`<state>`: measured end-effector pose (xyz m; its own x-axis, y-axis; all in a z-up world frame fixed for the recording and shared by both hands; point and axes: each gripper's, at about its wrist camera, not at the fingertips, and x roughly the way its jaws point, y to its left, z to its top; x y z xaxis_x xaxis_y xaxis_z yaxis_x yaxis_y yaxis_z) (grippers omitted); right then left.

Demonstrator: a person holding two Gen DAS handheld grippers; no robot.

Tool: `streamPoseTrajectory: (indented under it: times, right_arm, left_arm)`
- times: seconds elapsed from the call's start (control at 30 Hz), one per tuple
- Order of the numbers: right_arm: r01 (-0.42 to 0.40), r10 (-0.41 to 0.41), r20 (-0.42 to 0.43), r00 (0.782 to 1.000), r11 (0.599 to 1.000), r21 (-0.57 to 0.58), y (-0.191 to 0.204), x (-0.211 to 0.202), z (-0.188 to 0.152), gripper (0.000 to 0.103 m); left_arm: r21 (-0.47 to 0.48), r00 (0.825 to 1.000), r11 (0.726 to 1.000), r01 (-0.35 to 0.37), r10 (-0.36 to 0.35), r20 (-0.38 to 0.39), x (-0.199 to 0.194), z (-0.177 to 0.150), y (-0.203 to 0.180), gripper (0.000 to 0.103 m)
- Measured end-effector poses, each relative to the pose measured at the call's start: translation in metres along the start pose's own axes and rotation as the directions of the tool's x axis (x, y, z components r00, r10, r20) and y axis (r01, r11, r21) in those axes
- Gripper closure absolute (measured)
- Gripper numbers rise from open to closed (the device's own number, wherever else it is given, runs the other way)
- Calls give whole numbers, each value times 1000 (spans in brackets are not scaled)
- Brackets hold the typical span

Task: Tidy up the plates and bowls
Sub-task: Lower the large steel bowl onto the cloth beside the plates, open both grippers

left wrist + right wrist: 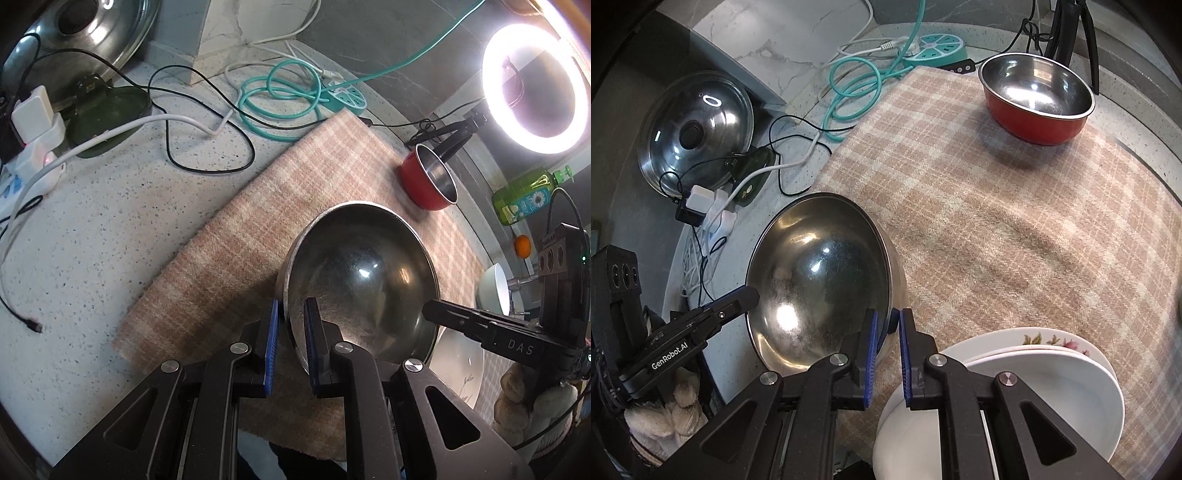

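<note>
A large steel bowl [362, 280] [820, 280] is held by its rim from two opposite sides over the left part of the plaid cloth [997, 229]. My left gripper [291, 306] is shut on the near rim in the left wrist view and shows at the left in the right wrist view [751, 295]. My right gripper [888, 314] is shut on the opposite rim, and its tip [430, 308] reaches in from the right. A stack of white plates [1034, 369] [458, 373] lies beside the bowl. A red bowl [1038, 99] [428, 181] stands at the cloth's far side.
A pale bowl [493, 284] sits past the cloth's right edge. Cables and a teal power strip [938, 48] lie on the speckled counter. A pot lid [696, 129] leans at the back left. A ring light [535, 88], a green bottle [528, 195] and an orange [522, 245] are at the right.
</note>
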<state>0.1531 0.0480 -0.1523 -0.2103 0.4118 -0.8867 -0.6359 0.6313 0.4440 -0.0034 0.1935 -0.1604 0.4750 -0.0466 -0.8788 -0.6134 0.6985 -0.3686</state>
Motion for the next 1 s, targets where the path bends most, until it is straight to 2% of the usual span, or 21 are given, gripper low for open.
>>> streamPoseTrajectory:
  times: [0.2,0.57,0.83,1.0]
  right_arm:
    - [-5,5,6,1000,1000,-14,1,-6,-2,90]
    - [-8,10,57,998,1000,-30,-8,-40,-3,86]
    - [-1,7,120,993,999,-48,-23,-77,-4,86]
    - [34,-20,169,985,996,-81,-30,-102,0,85]
  left_arm:
    - [-4,1000,1000,-3,3,-1,-2,2,-1,90]
    - [-43,998,999,27,-25,58,-23,6,0,90]
    - [45,990,998,-35,29,138,-45,7,-32,90]
    - [113,982,992,-51,29,188,-56,8,-63,90]
